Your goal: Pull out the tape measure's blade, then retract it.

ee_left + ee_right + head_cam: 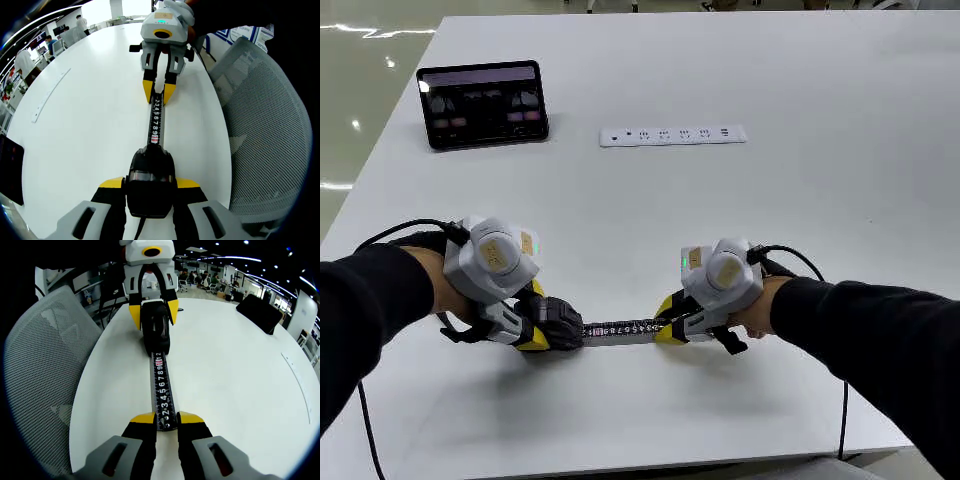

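Black sleeves [865,335] reach in from both lower corners of the head view, each hand carrying a gripper over the near part of the white table [790,180]. On the person's left, the left gripper [546,330] has its yellow-tipped jaws clamped on the sides of the black tape measure case [560,323], which sits on the tabletop. Facing it, the right gripper [670,328] has its jaws pinched on the tip of the blade [620,328]. That blade is drawn out a short way and runs straight between the two grippers, low along the table, printed numerals facing up. Farther back are a dark tablet [483,103] and a white power strip [672,135], well apart from the work. A grey mesh chair [265,125] stands beside the table edge.
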Demonstrator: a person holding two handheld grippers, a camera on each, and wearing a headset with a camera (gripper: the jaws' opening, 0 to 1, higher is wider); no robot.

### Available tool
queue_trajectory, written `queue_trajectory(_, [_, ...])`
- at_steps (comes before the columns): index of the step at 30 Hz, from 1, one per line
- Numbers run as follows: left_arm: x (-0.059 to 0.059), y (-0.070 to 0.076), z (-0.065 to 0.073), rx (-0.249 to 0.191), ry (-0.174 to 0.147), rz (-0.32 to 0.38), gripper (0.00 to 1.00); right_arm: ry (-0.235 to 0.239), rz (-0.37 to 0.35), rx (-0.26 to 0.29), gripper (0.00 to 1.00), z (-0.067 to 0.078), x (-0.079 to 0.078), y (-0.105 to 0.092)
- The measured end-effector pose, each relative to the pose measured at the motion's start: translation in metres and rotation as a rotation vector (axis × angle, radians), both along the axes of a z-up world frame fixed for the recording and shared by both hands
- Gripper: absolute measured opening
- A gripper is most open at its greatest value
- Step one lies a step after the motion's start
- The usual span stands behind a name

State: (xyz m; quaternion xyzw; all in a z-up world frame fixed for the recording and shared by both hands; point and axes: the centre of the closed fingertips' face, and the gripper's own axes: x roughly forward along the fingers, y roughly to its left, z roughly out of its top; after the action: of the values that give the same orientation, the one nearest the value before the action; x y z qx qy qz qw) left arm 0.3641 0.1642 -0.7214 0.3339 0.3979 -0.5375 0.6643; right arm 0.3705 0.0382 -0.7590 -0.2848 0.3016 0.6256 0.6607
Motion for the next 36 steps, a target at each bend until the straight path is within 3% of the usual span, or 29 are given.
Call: queue_trajectory(36, [-0.001,-0.001,0.0,-0.009,-0.005,0.0,0.32,0.006,-0.029,-0.023,0.11,0.001,0.0,-0.038])
